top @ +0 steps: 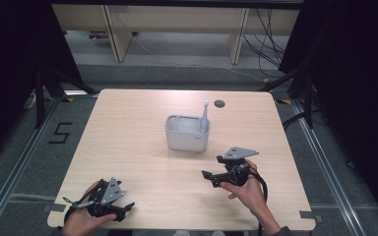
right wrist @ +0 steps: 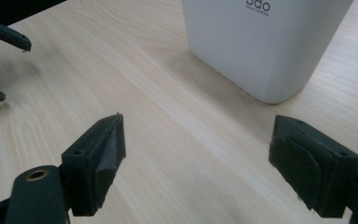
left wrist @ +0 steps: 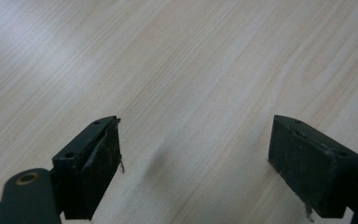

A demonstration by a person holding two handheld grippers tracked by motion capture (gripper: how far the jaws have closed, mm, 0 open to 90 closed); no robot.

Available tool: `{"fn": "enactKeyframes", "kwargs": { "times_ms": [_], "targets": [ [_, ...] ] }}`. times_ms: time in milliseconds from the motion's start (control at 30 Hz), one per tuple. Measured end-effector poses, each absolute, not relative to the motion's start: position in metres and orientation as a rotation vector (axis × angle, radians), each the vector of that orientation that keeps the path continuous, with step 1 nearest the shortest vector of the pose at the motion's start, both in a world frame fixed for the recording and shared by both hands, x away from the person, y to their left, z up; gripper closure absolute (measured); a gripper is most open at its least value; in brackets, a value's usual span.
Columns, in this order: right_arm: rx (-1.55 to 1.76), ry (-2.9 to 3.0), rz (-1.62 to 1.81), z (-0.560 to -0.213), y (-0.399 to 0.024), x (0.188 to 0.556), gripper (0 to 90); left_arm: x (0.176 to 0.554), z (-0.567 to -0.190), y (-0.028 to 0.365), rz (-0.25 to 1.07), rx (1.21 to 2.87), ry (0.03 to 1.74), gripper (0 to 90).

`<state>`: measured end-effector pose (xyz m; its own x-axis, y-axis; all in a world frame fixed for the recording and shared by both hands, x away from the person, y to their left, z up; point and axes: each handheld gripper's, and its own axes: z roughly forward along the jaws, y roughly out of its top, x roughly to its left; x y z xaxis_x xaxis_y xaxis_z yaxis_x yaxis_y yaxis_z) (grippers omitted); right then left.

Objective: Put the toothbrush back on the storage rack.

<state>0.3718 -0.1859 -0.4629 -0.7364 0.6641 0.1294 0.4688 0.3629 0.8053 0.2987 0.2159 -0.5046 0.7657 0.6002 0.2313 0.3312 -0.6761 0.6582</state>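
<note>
A white rectangular holder (top: pixel 187 133) stands at the table's middle, and a white toothbrush (top: pixel 204 116) rises upright from its right end. My right gripper (top: pixel 212 166) is held just off the holder's front right corner, open and holding nothing. In the right gripper view the holder (right wrist: pixel 265 42) stands ahead and to the right of the wide-open right gripper (right wrist: pixel 196 140). My left gripper (top: pixel 124 211) rests near the table's front left edge, open over bare wood. The left gripper view has the left gripper (left wrist: pixel 196 144) spread wide with nothing between its jaws.
The light wooden table (top: pixel 128 128) has a round cable hole (top: pixel 219 103) at the back, right of centre. The left gripper's jaw tips (right wrist: pixel 4 35) appear far off in the right gripper view. Behind the table are desk legs and cables (top: pixel 268 44) on the floor.
</note>
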Motion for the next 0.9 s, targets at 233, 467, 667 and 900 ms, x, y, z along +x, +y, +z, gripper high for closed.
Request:
{"fn": "enactKeyframes", "kwargs": {
  "times_ms": [233, 467, 667, 900],
  "targets": [
    [1.042, 2.428, 1.305, -0.466, -0.185, 0.365, 19.1, 0.299, -0.504, 0.216, 0.581, 2.352, 0.691, 16.4],
    [1.045, 2.430, 1.310, -0.468, -0.185, 0.355, 18.7, 0.299, -0.503, 0.216, 0.580, 2.363, 0.695, 16.4],
    [1.035, 2.418, 1.325, -0.472, -0.190, 0.348, 18.1, 0.299, -0.504, 0.216, 0.584, 2.353, 0.690, 16.4],
    [1.005, 2.426, 1.315, -0.478, -0.193, 0.343, 16.6, 0.299, -0.504, 0.216, 0.579, 2.345, 0.699, 16.4]
  ]
}}
